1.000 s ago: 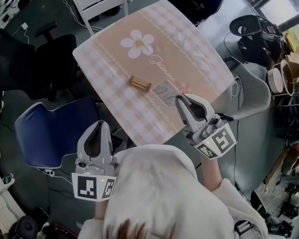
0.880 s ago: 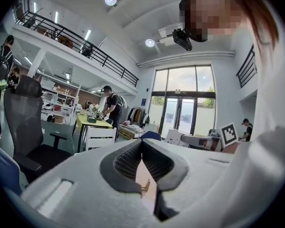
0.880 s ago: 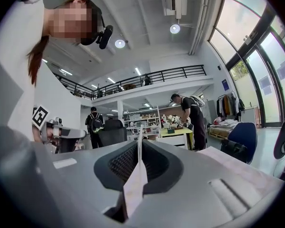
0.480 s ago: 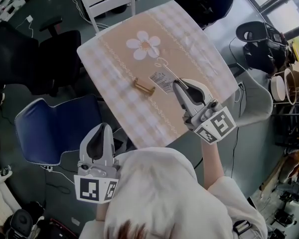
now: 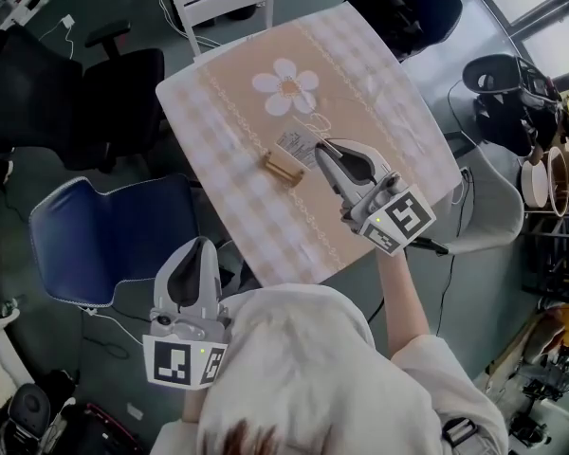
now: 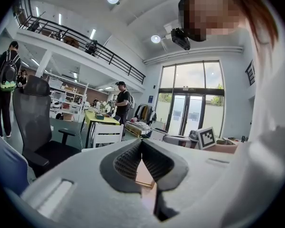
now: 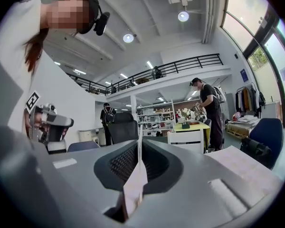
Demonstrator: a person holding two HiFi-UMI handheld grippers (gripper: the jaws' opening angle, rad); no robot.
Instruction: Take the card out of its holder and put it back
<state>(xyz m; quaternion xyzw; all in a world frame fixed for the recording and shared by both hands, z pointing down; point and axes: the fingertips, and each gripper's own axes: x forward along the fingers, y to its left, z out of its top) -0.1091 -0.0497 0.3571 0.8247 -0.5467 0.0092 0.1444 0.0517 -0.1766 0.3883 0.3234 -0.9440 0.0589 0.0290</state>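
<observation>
Watching from beside the table (image 5: 389, 102), I judge that the putting-back half of the task is now in hand: the card (image 5: 297, 146) is out of its holder (image 5: 283, 168) and is held in the air, just beside the holder, at about 1 o'clock from it in the head view. The right gripper (image 5: 322, 148) has it; its jaws stand narrow, pressed on the near end of the card, and in the right gripper view the card stands on edge between the pads as a thin upright line. The card sticks out ahead of the jaws, so I think its long axis goes along the gripper and points to about 10 o'clock in the head view, though the angle there makes this not fully sure. The wooden holder lies on the cloth with its long axis from about 10 o'clock to 4 o'clock; whether its slot runs the same way is too small to see. The next move, I think, calls for lining the free lower edge of the card with that slot and lowering it in before the jaws let go. The left gripper (image 5: 192, 250) hangs off the table at 7 o'clock, its jaws together, with nothing between them.
</observation>
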